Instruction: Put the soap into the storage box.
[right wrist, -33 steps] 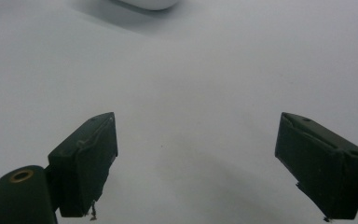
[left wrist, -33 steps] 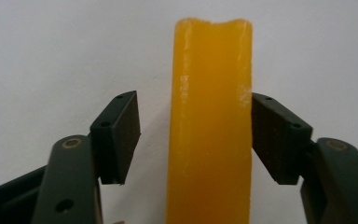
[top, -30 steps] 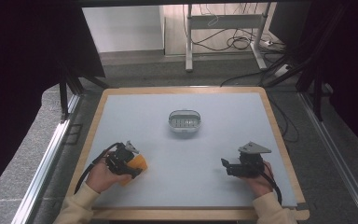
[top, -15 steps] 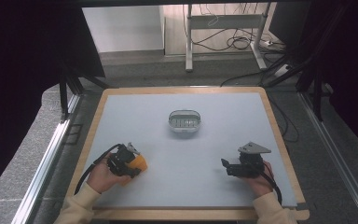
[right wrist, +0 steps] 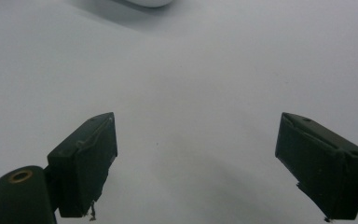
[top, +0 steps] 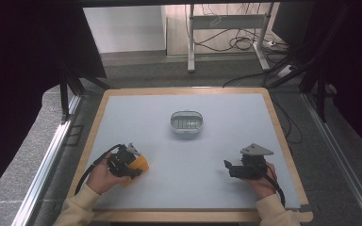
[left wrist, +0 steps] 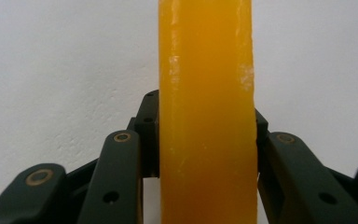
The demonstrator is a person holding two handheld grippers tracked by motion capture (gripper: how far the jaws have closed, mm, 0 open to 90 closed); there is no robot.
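An orange-yellow bar lies at the near left of the pale table mat. My left gripper is shut on it, held in a person's left hand. In the left gripper view the bar stands upright between the black fingers, which press on both its sides. The jaws have just been closing onto the bar. My right gripper rests at the near right, held in the other hand. Its jaws stand wide open over bare mat with nothing between them.
A small oval see-through dish sits on the mat beyond both grippers, its pale edge at the top of the right gripper view. A wooden rim frames the mat. Cables and a metal stand lie on the floor behind.
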